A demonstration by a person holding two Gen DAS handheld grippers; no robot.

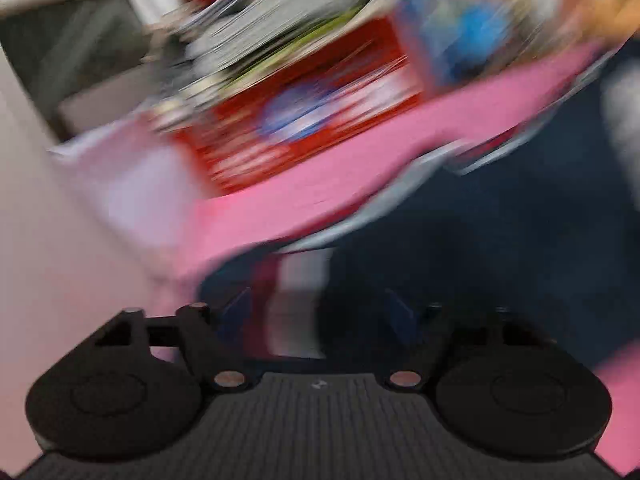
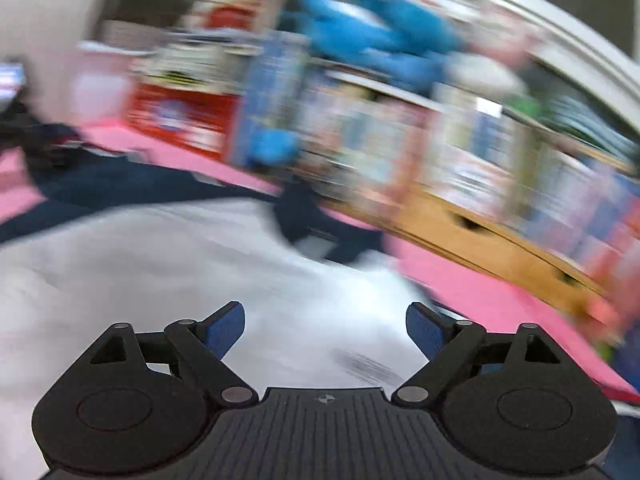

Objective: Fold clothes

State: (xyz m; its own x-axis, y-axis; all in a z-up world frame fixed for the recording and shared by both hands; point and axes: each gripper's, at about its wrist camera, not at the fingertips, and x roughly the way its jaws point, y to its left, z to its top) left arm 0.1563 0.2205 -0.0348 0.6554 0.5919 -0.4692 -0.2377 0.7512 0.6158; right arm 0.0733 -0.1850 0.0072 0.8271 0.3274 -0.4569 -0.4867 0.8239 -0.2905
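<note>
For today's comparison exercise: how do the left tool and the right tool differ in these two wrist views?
The right tool is spread wide over pale grey-white cloth; the left tool stands narrower, over dark navy cloth. The right tool's blue pads show sharply; the left tool's pads are dim against the dark fabric. Both appear to hold nothing, and both views are motion-blurred above the pink surface.

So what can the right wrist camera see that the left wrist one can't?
Only the right view shows the white garment under the open right gripper, a wooden shelf and a blue toy. Only the left view shows the left gripper, jaws apart. Both show the pink surface, the navy garment and a red box, all blurred.
</note>
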